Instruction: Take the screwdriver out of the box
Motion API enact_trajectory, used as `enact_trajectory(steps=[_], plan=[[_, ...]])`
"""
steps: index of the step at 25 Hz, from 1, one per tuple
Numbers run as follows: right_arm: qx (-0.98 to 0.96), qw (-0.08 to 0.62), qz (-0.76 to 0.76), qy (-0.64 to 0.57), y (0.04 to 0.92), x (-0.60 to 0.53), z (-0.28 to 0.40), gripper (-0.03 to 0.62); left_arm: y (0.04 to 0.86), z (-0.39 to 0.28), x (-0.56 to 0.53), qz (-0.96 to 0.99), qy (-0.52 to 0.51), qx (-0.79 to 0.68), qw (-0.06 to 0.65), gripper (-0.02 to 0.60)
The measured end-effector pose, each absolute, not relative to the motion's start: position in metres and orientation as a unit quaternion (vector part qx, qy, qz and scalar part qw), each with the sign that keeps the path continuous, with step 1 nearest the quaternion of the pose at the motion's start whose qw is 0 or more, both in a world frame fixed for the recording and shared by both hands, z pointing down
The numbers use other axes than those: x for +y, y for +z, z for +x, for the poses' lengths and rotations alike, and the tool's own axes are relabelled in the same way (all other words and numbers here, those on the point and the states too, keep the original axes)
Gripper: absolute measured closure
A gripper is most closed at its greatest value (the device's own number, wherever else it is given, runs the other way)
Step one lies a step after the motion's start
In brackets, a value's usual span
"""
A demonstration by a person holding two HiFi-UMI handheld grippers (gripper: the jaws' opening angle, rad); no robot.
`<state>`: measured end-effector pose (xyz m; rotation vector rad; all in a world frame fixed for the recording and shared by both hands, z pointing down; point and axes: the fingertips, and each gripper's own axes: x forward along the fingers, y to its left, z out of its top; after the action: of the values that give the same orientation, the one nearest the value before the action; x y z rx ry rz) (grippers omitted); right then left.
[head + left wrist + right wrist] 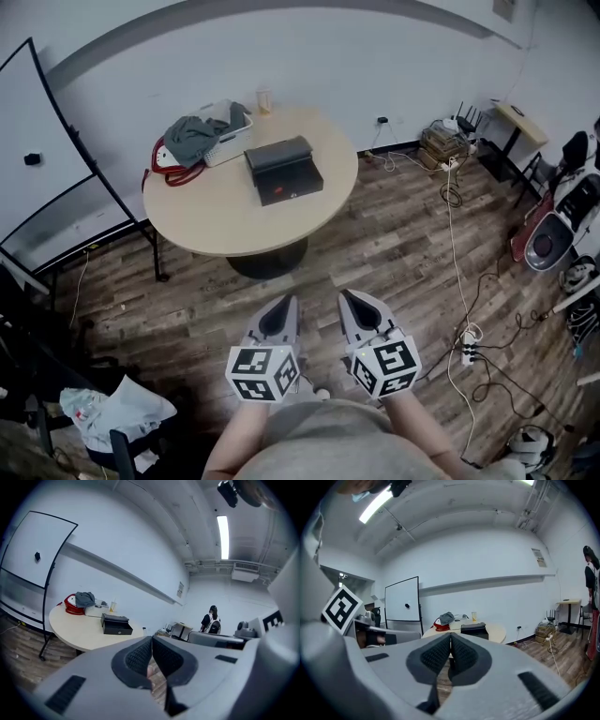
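My left claw [284, 306]: pressed together, pads meeting with nothing between them. It is held short of the round, pale wooden table [208, 234], well apart from its near edge, and points at it almost level.
My right claw [351, 298]: also pressed together and empty. It sits just beside the left one, equally far from the table.
Box: a black rectangular case [284, 170] with its lid down. It rests near the middle of the table, and its latch face is turned toward my side.
Screwdriver: not visible in any view. I judge it lies inside the closed case on the table.
Other things on the table: a white basket [228, 142] holding a grey cloth [194, 134] at the far left edge, a red looped cord [169, 174] beside it, and a small cup [264, 100] at the far rim.
Why I hold like this: both claws are carried low and side by side above the wood-plank floor [394, 244] in front of the table. I judge this a resting carry while I face the case.
Step in hand: the approach. Nothing on the table has been touched yet.
Next move: I need to close the distance to the table and spread one claw to work the lid.
Risk: the case may slide across the smooth tabletop if I lift the lid without steadying it.
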<state>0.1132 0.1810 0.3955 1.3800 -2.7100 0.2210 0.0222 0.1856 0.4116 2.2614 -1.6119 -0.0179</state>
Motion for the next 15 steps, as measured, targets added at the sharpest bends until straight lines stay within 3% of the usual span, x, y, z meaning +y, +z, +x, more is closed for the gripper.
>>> enact_trajectory(steps=[15], plan=[[-0.891, 0.037, 0.440, 0.104, 0.410, 0.158, 0.105, 0.594, 0.425, 0.011, 0.167, 0.785, -0.001, -0.589, 0.195, 0.577]])
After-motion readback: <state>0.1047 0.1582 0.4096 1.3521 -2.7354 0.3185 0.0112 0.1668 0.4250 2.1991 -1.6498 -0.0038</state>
